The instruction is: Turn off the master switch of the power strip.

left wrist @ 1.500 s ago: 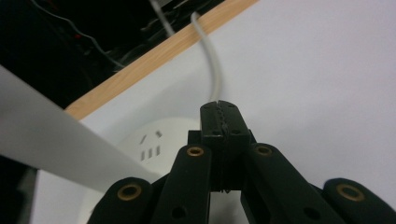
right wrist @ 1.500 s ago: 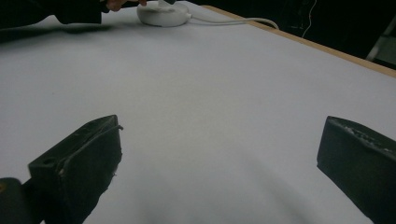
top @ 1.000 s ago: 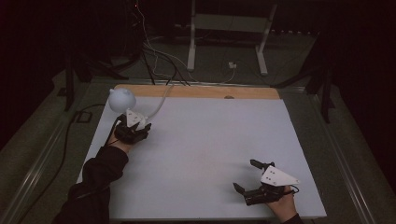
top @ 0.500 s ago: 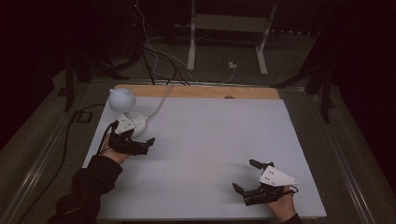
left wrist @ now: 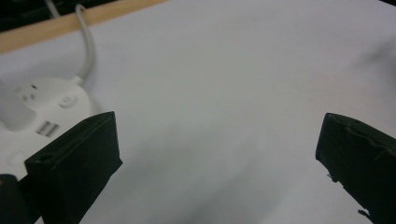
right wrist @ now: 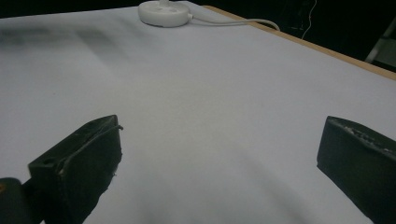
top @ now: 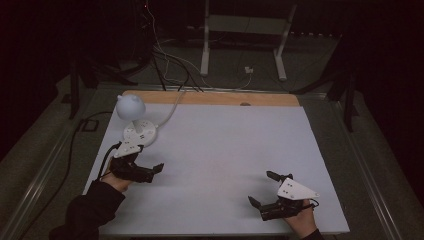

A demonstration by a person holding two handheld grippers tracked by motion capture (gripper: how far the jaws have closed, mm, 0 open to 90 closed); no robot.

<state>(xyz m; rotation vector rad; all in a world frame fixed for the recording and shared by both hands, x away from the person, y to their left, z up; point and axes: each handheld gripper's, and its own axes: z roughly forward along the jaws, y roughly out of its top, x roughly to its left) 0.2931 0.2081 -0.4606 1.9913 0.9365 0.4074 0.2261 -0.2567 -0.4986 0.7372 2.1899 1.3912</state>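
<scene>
Now the left claw point(top: 150, 172) sits just in front of the lamp point(top: 134, 122) — a small white desk lamp w/ a round head on a disc base, far-left part of the desk point(top: 225, 150), cord point(top: 172, 107) trailing off over the wooden back edge. Its jaws have just been opening and stand wide, nothing between them; in the left gripper view the lamp base point(left wrist: 42, 116) lies just beside the left jaw, not inside the gap. So the lamp looks let go and standing upright on its own.

Right claw point(top: 265, 192) rests near-right on the desk, also spread wide, empty, well apart from the lamp.

To do the step well, imo: draw the left claw straight away from the base, jaws kept wide, w/o clipping the disc or snagging the cord — a nudge could slide or tip it. Lift a bit before swinging sideways. Right claw can stay put.
</scene>
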